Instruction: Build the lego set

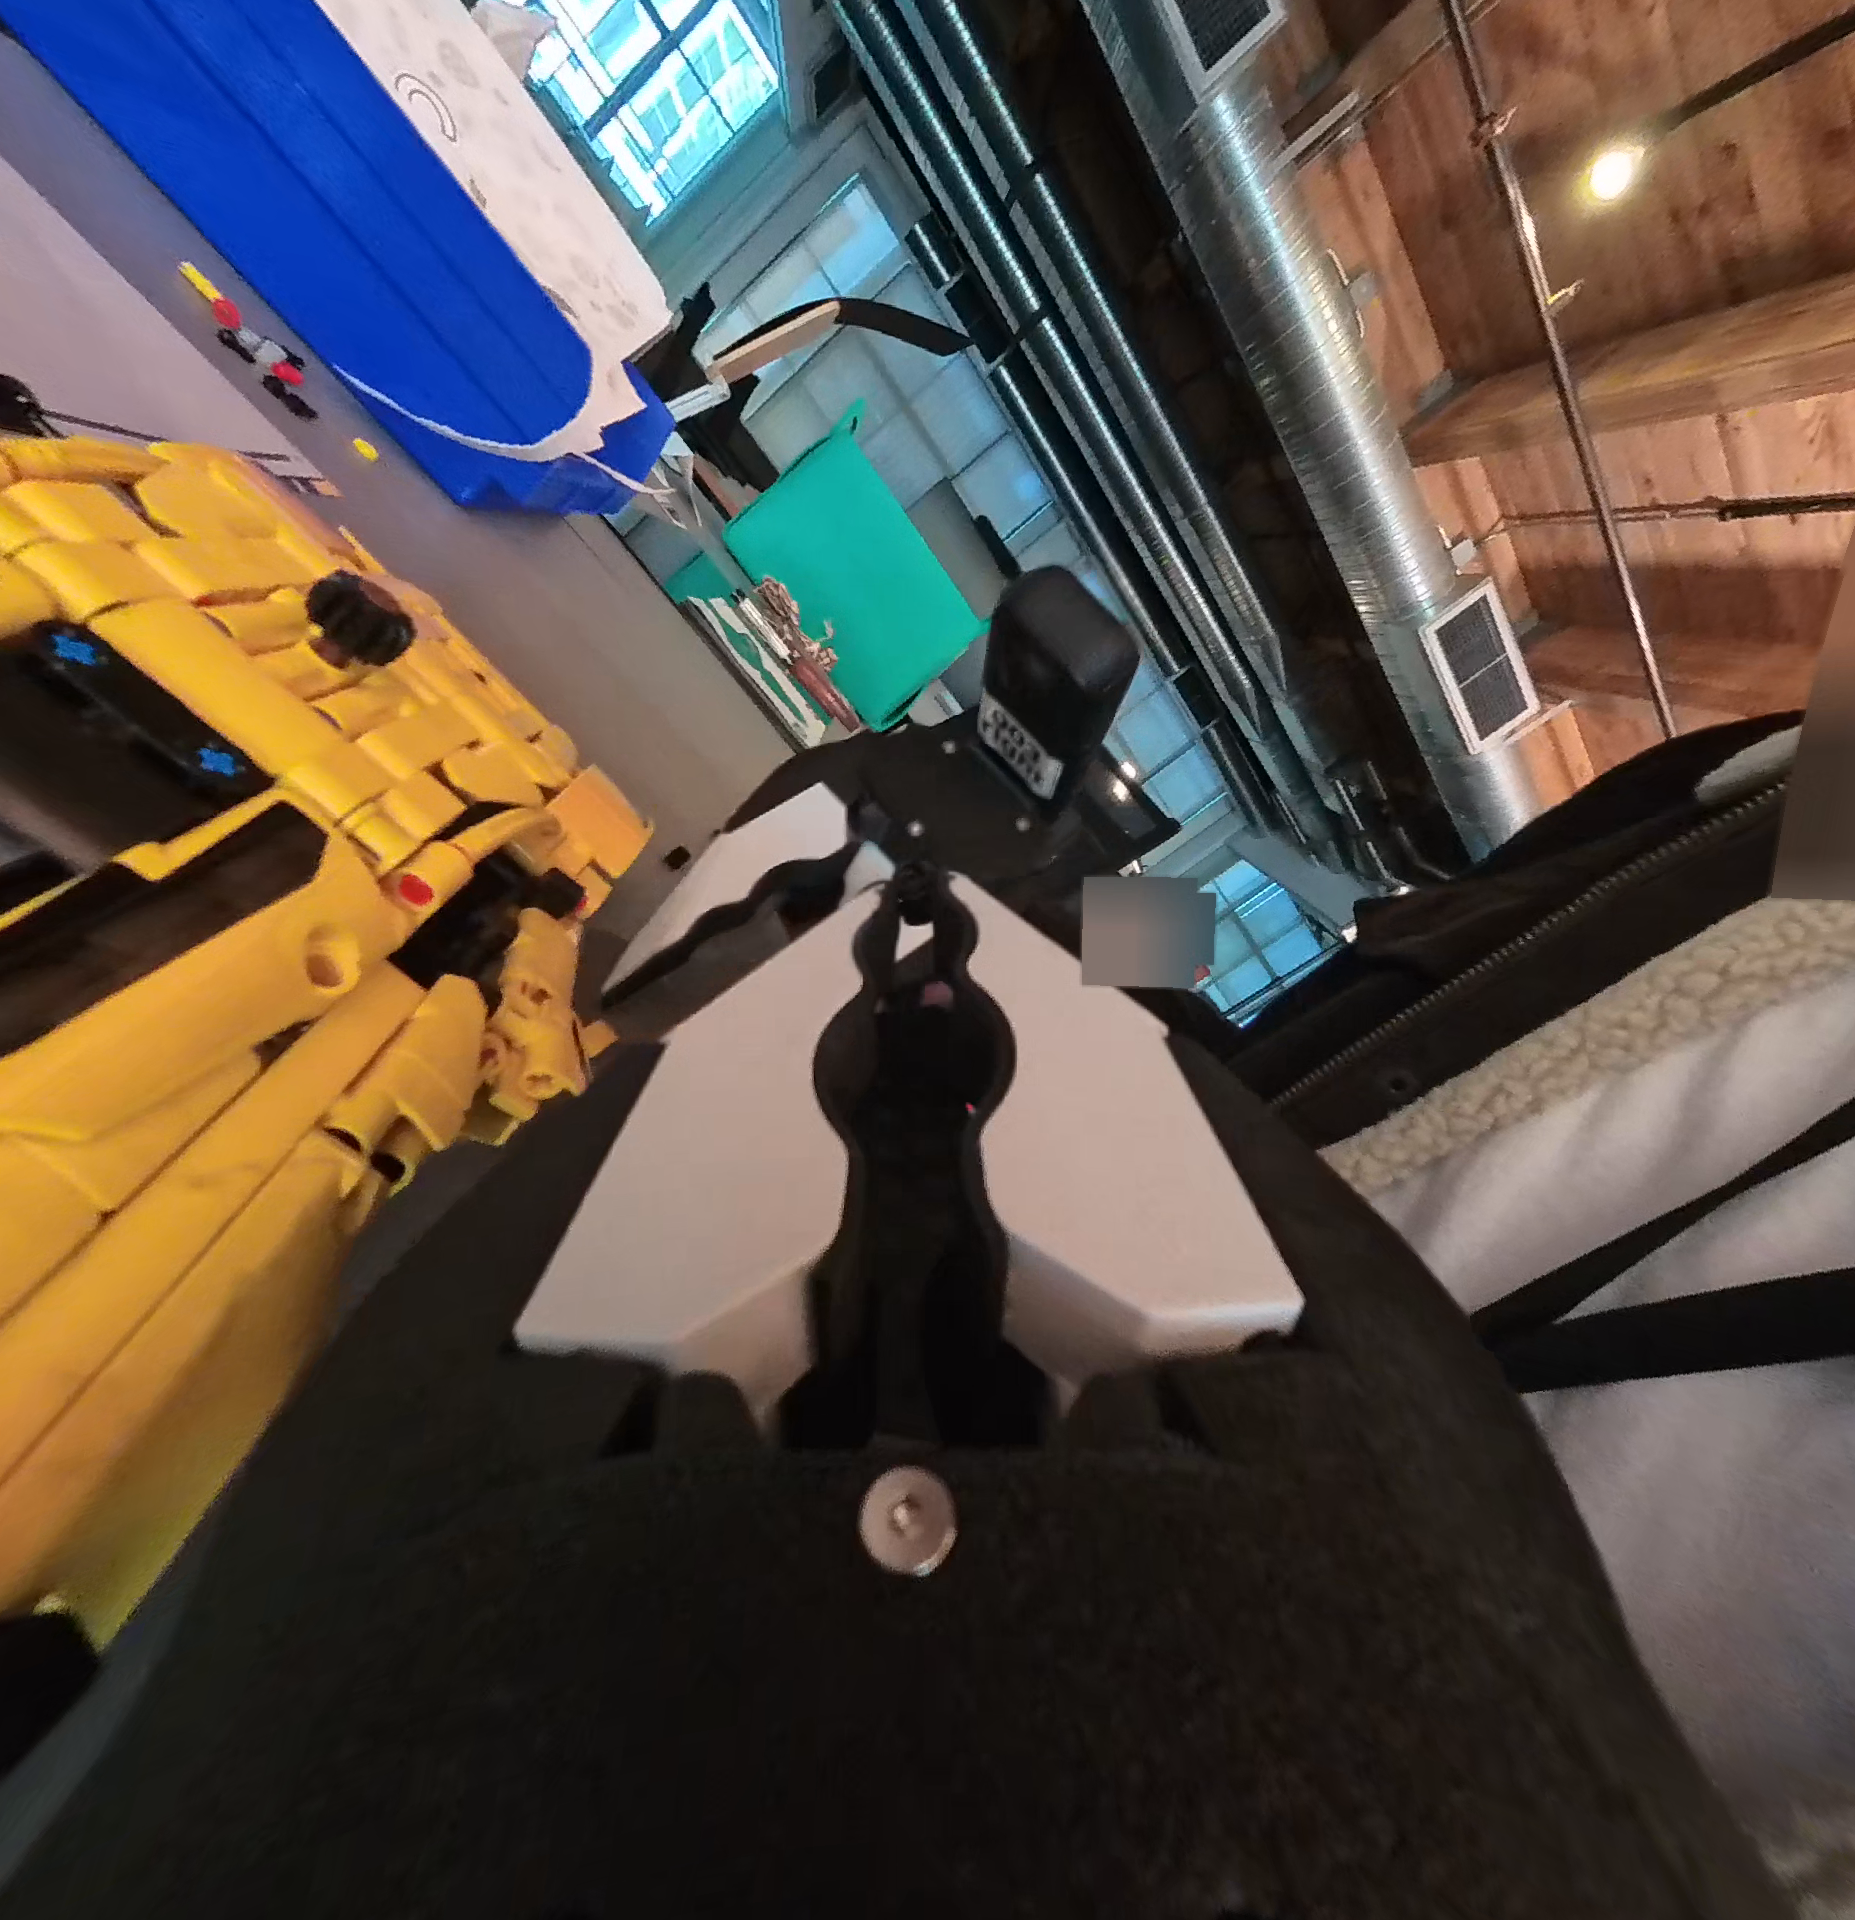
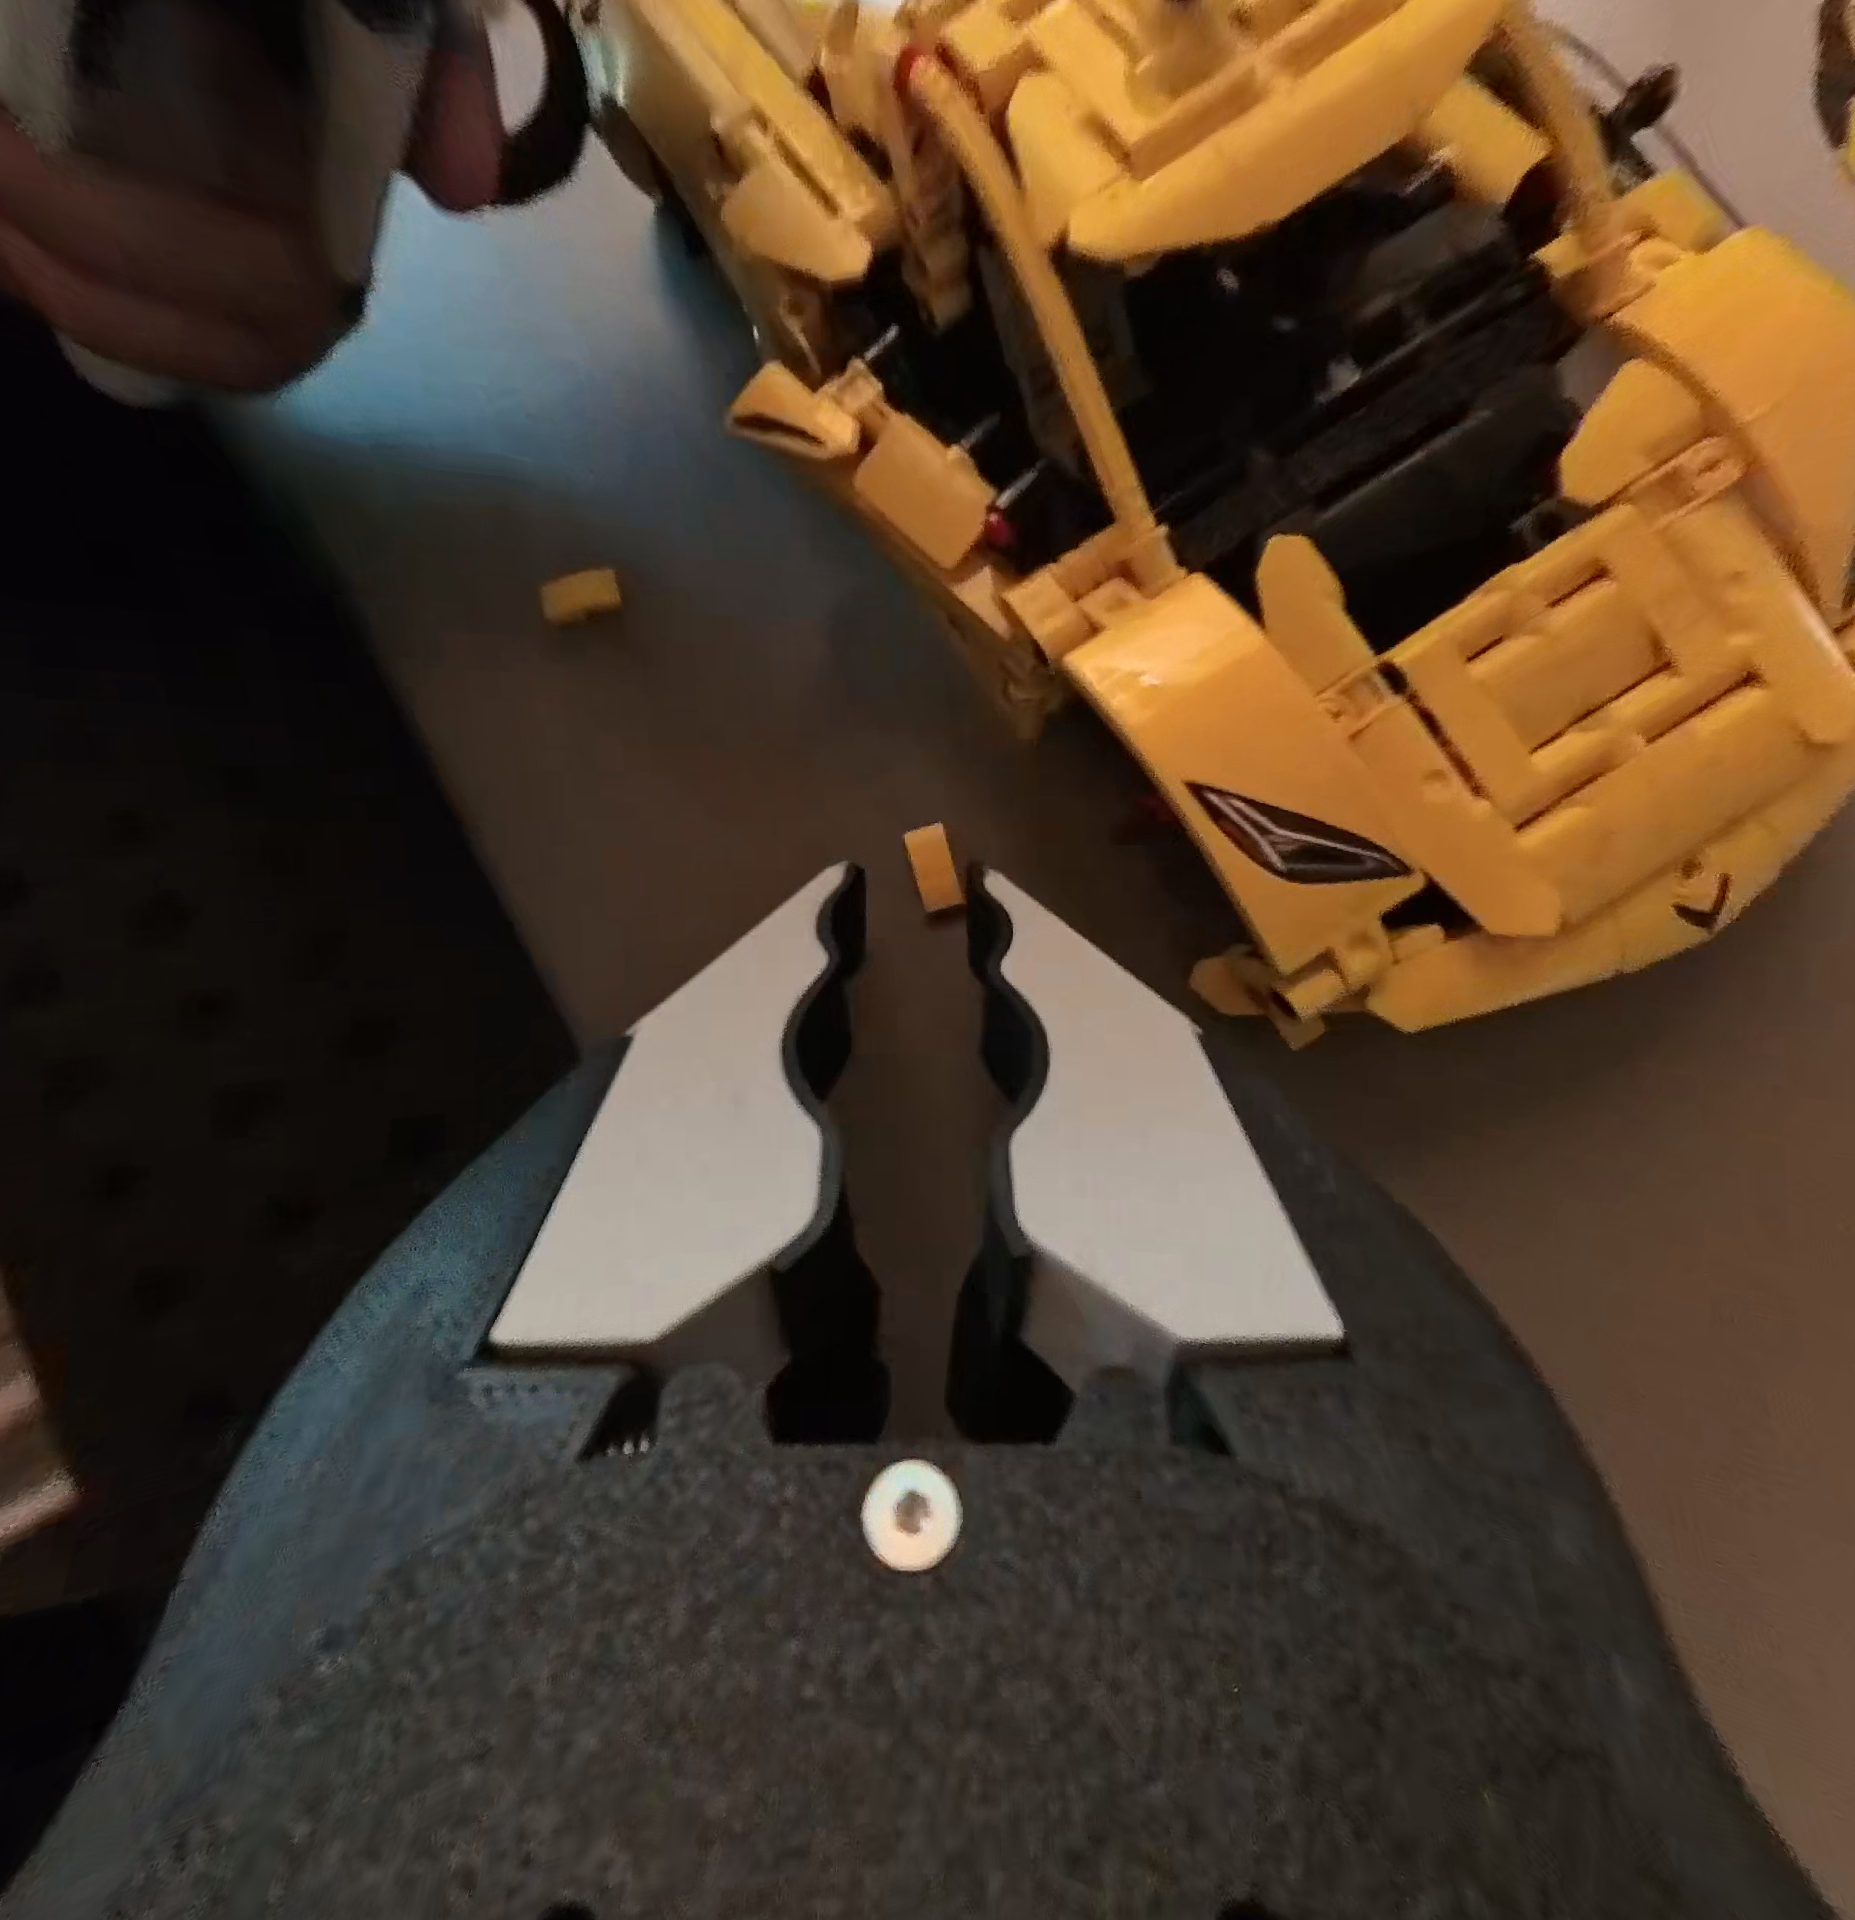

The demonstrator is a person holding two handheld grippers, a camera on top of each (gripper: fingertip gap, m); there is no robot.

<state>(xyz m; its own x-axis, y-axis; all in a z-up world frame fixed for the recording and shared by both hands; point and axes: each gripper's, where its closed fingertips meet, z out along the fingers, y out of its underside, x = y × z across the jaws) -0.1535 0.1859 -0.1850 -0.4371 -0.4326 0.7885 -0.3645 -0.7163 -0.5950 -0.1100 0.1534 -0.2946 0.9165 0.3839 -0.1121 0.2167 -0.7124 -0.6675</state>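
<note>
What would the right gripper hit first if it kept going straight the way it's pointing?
Most likely the small yellow piece lying on the grey table just ahead of the open right gripper, slightly toward its right finger. Past that piece is bare table; the yellow lego car sits off to the right. Depth is unclear.

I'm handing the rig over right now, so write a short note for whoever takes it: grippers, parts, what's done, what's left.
Left gripper: shut on a small dark part, raised beside the yellow car.
Right gripper: open, empty, tips at a small yellow piece on the grey table.
A second loose yellow piece lies farther left.
Done: car body largely built.
Left: probably grasp and fit the loose pieces.
</note>
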